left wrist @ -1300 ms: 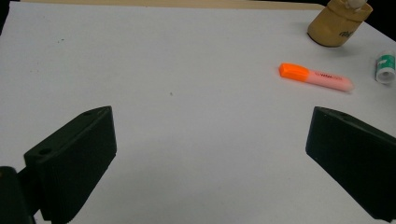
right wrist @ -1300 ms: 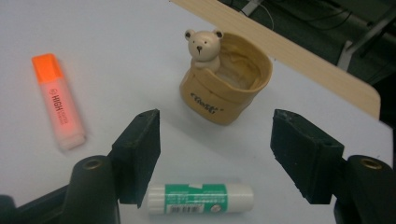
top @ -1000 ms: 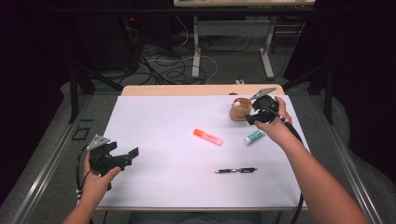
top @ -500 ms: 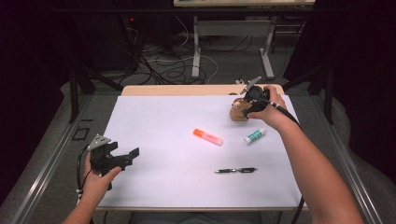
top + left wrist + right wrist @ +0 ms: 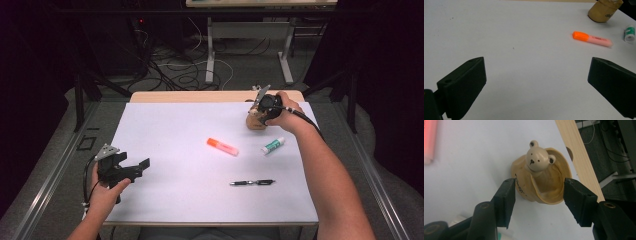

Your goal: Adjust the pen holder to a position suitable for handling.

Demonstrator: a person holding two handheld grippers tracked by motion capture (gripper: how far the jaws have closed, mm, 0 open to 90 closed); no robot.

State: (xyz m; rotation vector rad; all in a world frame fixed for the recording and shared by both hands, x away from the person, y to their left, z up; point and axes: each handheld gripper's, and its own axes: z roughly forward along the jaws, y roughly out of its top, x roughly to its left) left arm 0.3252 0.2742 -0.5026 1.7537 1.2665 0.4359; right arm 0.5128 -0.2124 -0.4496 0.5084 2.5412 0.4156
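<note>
as the right hand-held gripper [image 5: 537,195] closes around the tan ceramic bear-figure cup [image 5: 541,180], it stands at the white surface's [image 5: 175,130] far right.
jaws have just been narrowing, left pad touching, right not yet; centre them before squeezing.

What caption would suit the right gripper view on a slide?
The right hand-held gripper straddles a tan bear-topped cup on the white table, jaws just closing in.
</note>
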